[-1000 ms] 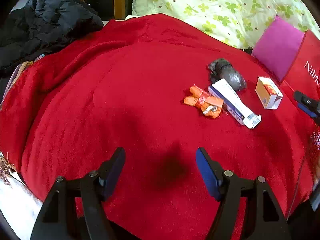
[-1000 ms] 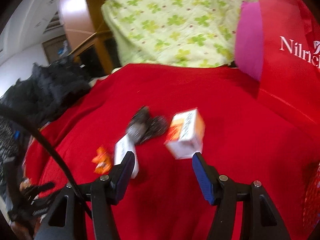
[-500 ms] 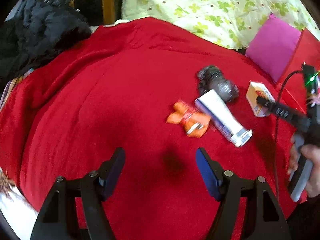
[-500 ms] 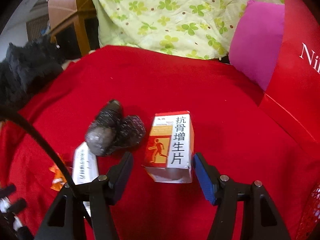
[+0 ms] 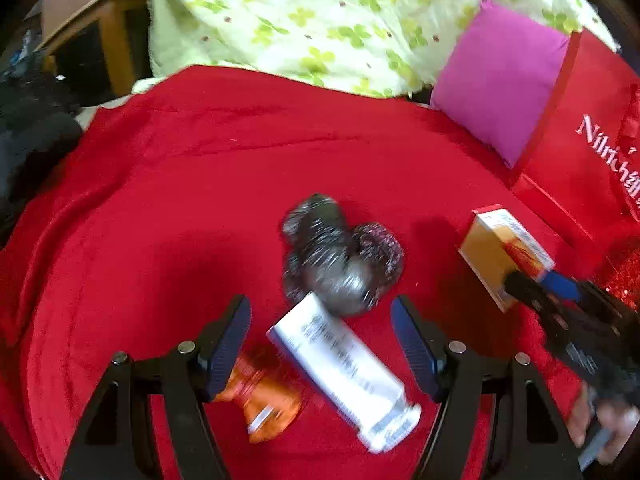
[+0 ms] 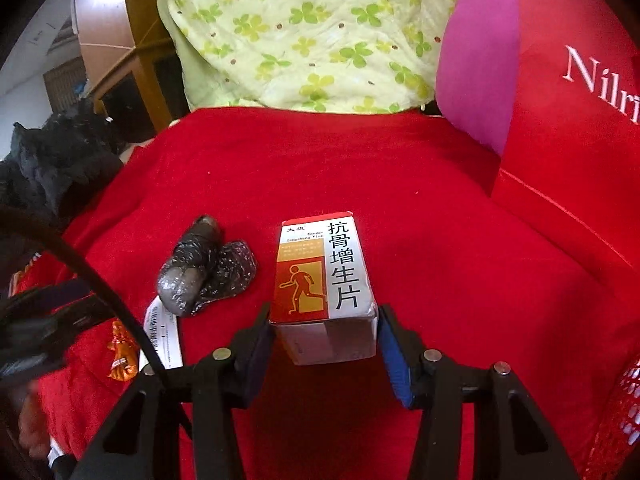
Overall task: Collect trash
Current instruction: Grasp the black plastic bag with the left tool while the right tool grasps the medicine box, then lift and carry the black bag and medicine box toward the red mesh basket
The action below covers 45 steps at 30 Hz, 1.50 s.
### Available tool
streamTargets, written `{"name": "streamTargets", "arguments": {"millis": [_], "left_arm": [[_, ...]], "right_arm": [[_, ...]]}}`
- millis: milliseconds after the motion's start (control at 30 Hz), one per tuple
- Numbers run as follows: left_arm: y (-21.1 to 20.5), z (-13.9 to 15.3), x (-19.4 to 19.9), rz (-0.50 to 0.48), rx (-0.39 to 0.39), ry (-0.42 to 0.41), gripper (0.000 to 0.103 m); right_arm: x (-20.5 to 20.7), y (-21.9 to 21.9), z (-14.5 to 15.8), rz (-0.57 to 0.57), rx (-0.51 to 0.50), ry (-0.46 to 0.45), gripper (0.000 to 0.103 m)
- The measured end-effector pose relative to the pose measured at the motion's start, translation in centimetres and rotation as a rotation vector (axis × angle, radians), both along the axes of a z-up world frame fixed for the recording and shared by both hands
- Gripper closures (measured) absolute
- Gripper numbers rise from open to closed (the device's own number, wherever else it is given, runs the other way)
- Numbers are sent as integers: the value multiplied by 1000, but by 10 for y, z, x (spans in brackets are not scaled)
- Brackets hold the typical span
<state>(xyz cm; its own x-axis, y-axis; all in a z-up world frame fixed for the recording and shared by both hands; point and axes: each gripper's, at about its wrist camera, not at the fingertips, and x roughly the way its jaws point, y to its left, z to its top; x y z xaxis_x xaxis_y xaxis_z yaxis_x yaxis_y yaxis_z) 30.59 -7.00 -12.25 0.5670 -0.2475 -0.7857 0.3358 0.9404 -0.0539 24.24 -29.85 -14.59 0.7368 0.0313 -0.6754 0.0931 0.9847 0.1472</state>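
Softly napped and deeply creased, the red blanket (image 6: 420,200) carries four pieces of trash. One is a cardboard medicine box (image 6: 324,280), a crisp rectangular carton with an orange-and-red panel showing a walking figure and a white side printed in black Chinese characters. It lies between the fingers of the right gripper (image 6: 324,344), whose blue-padded jaws stand at the carton's two near corners, about as wide as the box; whether the pads already press on it cannot be told. The second is a crumpled black plastic bag (image 5: 336,260), glossy and wrinkled, bunched into two rounded lumps just beside the box. The third is a long white carton (image 5: 344,372), flat-sided with blurred dark print, its far end touching the bag. The fourth is a crinkled orange wrapper (image 5: 260,400), shiny foil, lying against the white carton's left side. Above these last two hovers the left gripper (image 5: 320,340), jaws spread wide and empty, the white carton showing between its two ridged blue pads. Behind the blanket lie one yellow-green clover-print quilt (image 6: 312,32), puffy and quilted, one smooth magenta cushion (image 5: 500,76), and one stiff red bag (image 6: 572,128) with white lettering. Black crumpled cloth (image 6: 56,160) is heaped at the left edge.
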Motion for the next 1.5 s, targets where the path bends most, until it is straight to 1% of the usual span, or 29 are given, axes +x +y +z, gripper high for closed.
{"name": "streamTargets", "arguments": {"millis": [100, 233, 267, 300, 333, 367, 400, 433, 467, 500, 567, 667, 767, 867, 933, 967, 1067, 1167, 1200, 1333, 1500], "left_arm": [[-21, -12, 24, -45, 7, 70, 30], [-33, -27, 47, -27, 37, 142, 30], [-32, -32, 52, -4, 44, 158, 30], [-33, -33, 54, 6, 38, 166, 32], [-32, -35, 57, 10, 19, 175, 38], [-30, -36, 58, 14, 5, 183, 54], [-30, -38, 58, 23, 4, 193, 65], [-28, -38, 57, 31, 3, 197, 66], [-29, -37, 56, 32, 0, 191, 70], [-30, -35, 54, 33, 5, 173, 73], [-33, -25, 45, 38, 14, 125, 75], [-33, -7, 28, 30, -10, 69, 76], [-38, 21, 1, 10, -10, -27, 76], [-42, 41, -24, 2, 8, -100, 76], [-46, 54, -48, -2, 27, -158, 76], [-45, 59, -50, -3, 34, -178, 76], [-49, 73, -75, -1, 69, -243, 76], [-45, 80, -94, 0, 80, -277, 76], [-46, 86, -105, 3, 88, -298, 76], [-52, 93, -128, 2, 122, -342, 76], [-55, 101, -148, -2, 134, -372, 76]], "right_arm": [[-6, -4, 5, -1, 4, -14, 50], [-11, -9, 9, -3, 0, -26, 50], [-12, -10, 9, -4, -1, -29, 50], [-13, -11, 10, -4, -2, -31, 50], [-14, -13, 11, -5, -3, -35, 50], [-15, -15, 12, -7, -3, -38, 50], [-16, -17, 14, -8, -2, -44, 50], [-18, -18, 15, -11, 1, -51, 50], [-20, -19, 17, -14, 3, -58, 50], [-21, -21, 18, -17, 5, -64, 50], [-25, -23, 22, -20, 9, -82, 50], [-33, -24, 29, -18, -1, -120, 50], [-42, -23, 37, -12, -17, -163, 50], [-51, -23, 44, -10, -26, -196, 50], [-58, -23, 49, -6, -29, -218, 50], [-62, -23, 51, -6, -33, -227, 50], [-73, -23, 56, -3, -39, -249, 50], [-89, -22, 61, 2, -44, -277, 50], [-94, -22, 64, 3, -47, -289, 50], [-115, -21, 74, 15, -54, -341, 50], [-137, -19, 85, 22, -78, -403, 50]]}}
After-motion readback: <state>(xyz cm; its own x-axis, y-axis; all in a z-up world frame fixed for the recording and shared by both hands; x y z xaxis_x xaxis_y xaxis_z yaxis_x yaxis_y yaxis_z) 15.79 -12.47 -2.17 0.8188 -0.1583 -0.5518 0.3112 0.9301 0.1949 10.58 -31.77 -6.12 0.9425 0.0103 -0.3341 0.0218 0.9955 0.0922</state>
